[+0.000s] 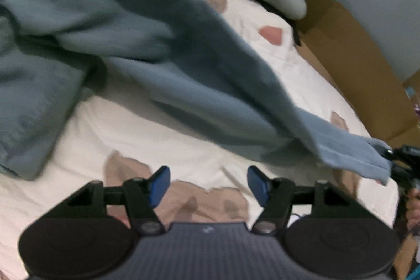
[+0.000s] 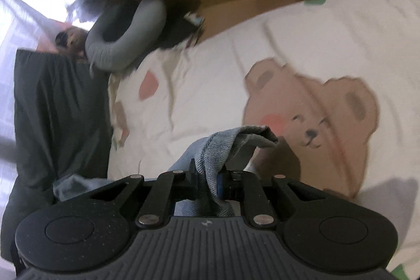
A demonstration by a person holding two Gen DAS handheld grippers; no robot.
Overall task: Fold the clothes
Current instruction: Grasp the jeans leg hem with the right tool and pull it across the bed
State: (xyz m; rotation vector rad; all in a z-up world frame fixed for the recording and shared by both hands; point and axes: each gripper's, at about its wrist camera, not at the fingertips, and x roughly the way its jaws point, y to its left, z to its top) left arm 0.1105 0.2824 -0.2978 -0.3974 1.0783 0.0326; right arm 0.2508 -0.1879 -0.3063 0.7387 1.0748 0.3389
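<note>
A blue-grey sweatshirt (image 1: 147,49) lies crumpled on a white bedsheet (image 1: 147,138) printed with bears. One sleeve stretches out to the lower right and hangs above the sheet. Its ribbed cuff (image 1: 349,151) ends at my right gripper (image 1: 391,152), seen at the frame's edge. In the right wrist view my right gripper (image 2: 207,169) is shut on that cuff (image 2: 223,146), whose folded end sticks out past the fingers. My left gripper (image 1: 208,171) hovers over the sheet below the sleeve. It is open, its blue pads (image 1: 158,185) wide apart with nothing between them.
Brown cardboard (image 1: 349,49) lines the bed's far side. A grey neck pillow (image 2: 126,30) lies against it. A dark grey garment (image 2: 57,109) rests at the left of the right wrist view. A person's hand (image 1: 413,204) shows at the right edge.
</note>
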